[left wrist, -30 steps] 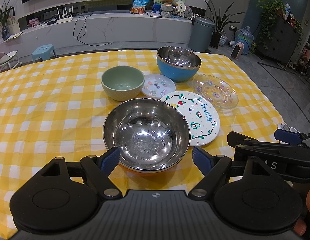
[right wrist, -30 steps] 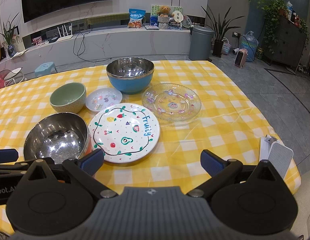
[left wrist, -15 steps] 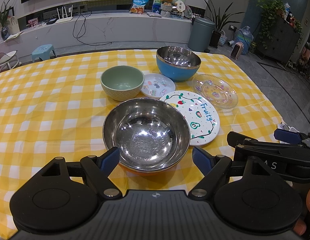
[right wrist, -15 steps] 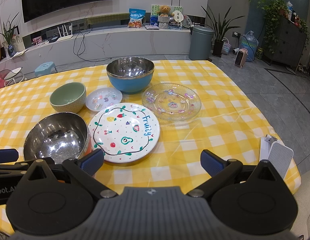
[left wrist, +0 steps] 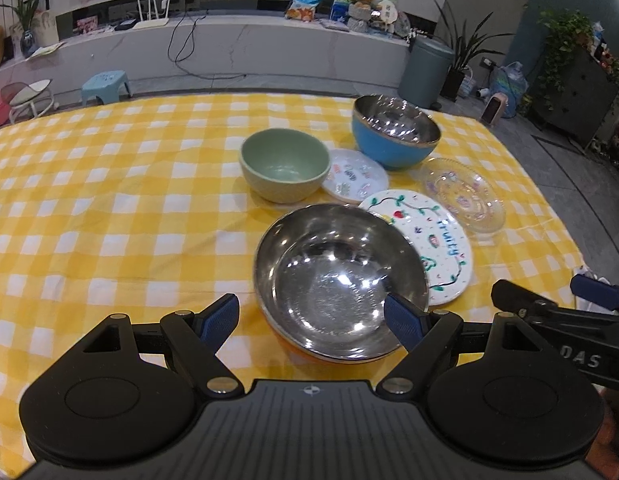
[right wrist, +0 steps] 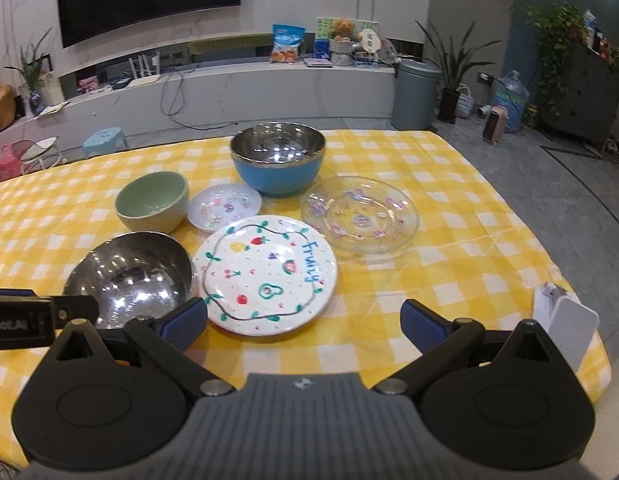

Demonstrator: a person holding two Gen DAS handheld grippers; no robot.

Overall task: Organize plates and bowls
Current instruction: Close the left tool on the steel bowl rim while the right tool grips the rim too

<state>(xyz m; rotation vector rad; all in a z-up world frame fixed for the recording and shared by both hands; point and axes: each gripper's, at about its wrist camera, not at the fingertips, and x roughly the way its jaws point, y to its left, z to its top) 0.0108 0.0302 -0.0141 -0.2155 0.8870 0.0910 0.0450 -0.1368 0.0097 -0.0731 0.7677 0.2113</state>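
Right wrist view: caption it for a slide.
Open right gripper hovers before the Fruity plate, beside a steel bowl on the checked tablecloth.

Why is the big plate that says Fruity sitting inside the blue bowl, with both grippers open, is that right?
Not quite. The Fruity plate lies flat on the yellow checked tablecloth, in front of the blue bowl, not inside it. The right wrist view shows this clearly. The rest holds: the left hand-held gripper and right hand-held gripper are both open.

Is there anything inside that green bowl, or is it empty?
Empty. The left wrist view looks down into the green bowl and shows only its bare, smooth inner surface; it stands upright on the checked tablecloth.
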